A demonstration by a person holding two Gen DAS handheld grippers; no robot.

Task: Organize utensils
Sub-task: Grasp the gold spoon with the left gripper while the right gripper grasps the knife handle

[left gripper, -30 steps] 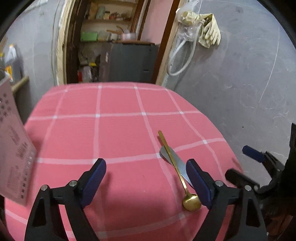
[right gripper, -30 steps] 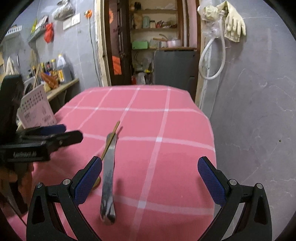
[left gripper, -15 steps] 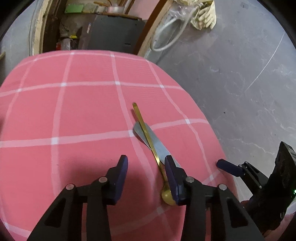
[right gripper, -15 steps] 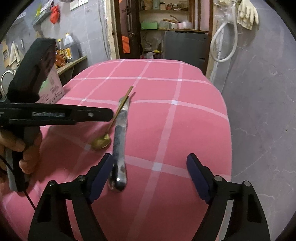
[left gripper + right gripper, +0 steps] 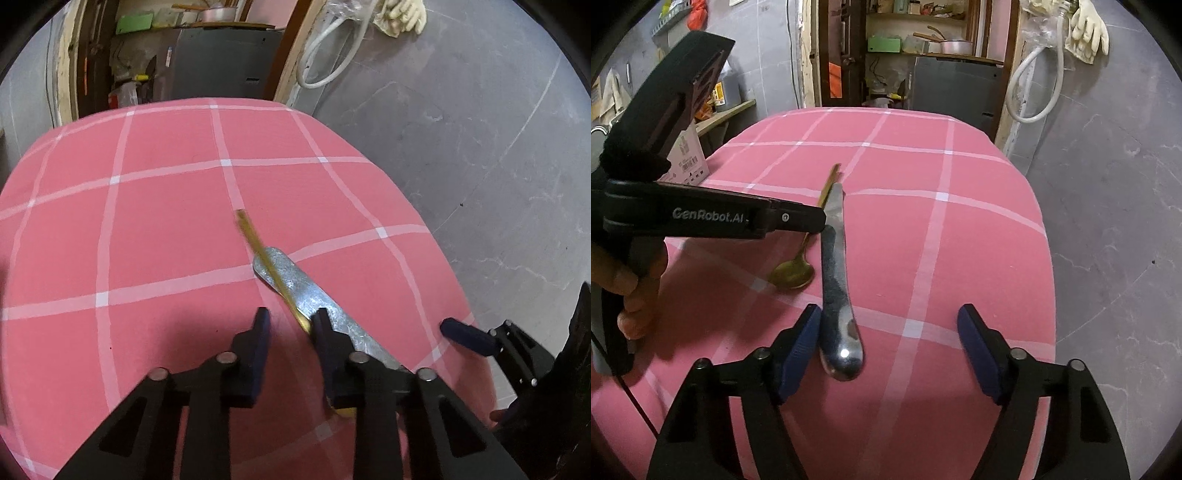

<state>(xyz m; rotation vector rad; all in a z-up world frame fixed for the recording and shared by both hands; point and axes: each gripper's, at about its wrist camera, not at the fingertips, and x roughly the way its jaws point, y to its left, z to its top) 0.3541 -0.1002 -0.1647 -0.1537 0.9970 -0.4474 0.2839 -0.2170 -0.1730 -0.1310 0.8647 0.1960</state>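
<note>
A gold spoon lies on the pink checked tablecloth, its handle crossing the tip of a silver butter knife. My left gripper is low over the spoon's handle, jaws partly closed with a gap between them, the handle against its right finger. In the right wrist view the spoon's bowl rests on the cloth and the knife runs toward me. My right gripper is open, its left finger beside the knife's handle end. The left gripper shows there from the side.
The table's right edge drops to a grey floor. A printed card stands at the table's left side. A doorway with shelves is behind the table. A hose and gloves hang on the wall.
My left gripper has narrowed from wide open and come down onto the spoon's handle. My right gripper has moved forward, close to the knife's handle end.
</note>
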